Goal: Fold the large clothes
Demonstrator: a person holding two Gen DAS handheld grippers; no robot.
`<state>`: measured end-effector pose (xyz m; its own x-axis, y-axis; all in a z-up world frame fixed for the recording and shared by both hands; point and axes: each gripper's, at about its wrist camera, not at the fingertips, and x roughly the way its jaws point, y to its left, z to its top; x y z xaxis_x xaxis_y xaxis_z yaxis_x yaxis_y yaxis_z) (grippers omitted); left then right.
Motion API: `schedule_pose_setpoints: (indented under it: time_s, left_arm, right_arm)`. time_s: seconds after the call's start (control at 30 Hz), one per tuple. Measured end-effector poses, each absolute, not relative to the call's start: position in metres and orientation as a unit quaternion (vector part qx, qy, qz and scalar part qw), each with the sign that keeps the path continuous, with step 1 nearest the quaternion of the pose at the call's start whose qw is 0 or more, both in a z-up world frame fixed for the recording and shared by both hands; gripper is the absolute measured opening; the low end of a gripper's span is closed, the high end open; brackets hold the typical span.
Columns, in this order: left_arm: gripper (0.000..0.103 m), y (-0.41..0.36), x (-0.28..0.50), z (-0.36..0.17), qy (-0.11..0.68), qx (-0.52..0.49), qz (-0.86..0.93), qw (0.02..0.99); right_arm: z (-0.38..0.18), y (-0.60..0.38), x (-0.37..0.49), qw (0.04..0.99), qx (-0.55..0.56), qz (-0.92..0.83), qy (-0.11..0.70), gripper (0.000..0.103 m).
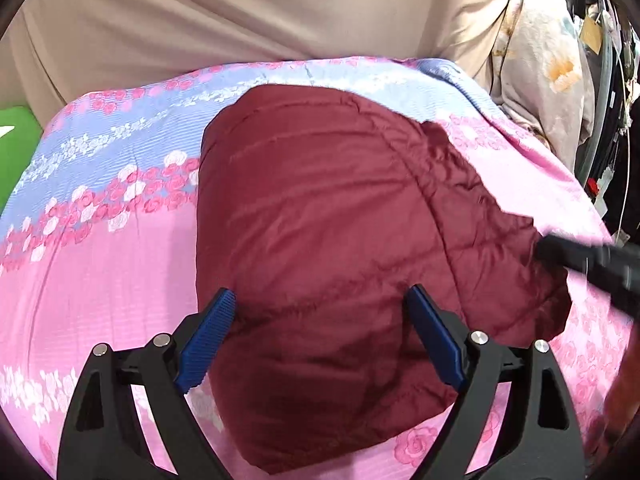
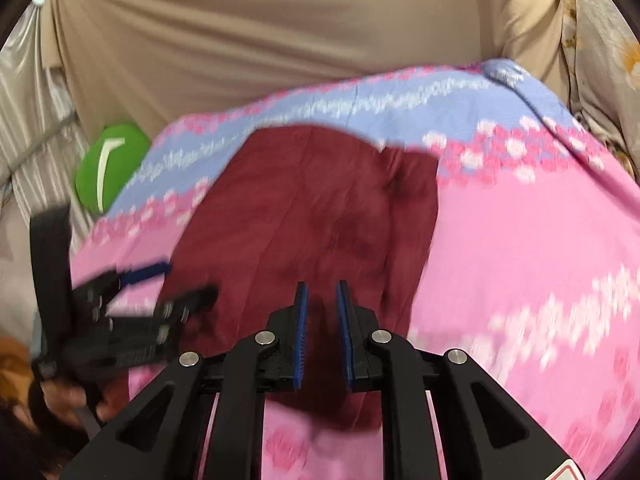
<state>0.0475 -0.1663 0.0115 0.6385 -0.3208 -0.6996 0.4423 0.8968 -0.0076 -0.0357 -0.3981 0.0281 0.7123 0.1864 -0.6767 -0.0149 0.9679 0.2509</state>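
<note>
Maroon jacket [image 1: 320, 220] under wide-spread left tool [image 1: 320, 300], pitched downward.

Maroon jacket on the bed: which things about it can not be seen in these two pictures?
- Maroon jacket, left wrist view: near edge hidden behind left gripper.
- Right wrist view: motion blur hides seams; whether right gripper pinches cloth is unclear.
- Sleeves, zipper: not visible in either view.
</note>
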Motion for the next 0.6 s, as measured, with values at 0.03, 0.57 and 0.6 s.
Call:
schedule_pose_setpoints:
  time_s: [0.03, 0.57, 0.6]
  left_arm:
    - [0.085, -0.167, 0.044, 0.01, 0.369, 0.086, -0.209, 0.902]
    - [0.09, -0.171, 0.034, -0.014, 0.357, 0.117, -0.184, 0.908]
    - [0.09, -0.171, 0.035, -0.014, 0.357, 0.116, -0.184, 0.908]
  right_arm:
    - [0.017, -0.392, -0.041, 0.916, 0.102, 0.041, 0.386, 0.013]
    - [-0.015, -0.387, -0.058, 0.91, 0.108, -0.028, 0.4, 0.007]
    - [-0.004, -0.387, -0.062, 0.915, 0.115, -0.024, 0.386, 0.007]
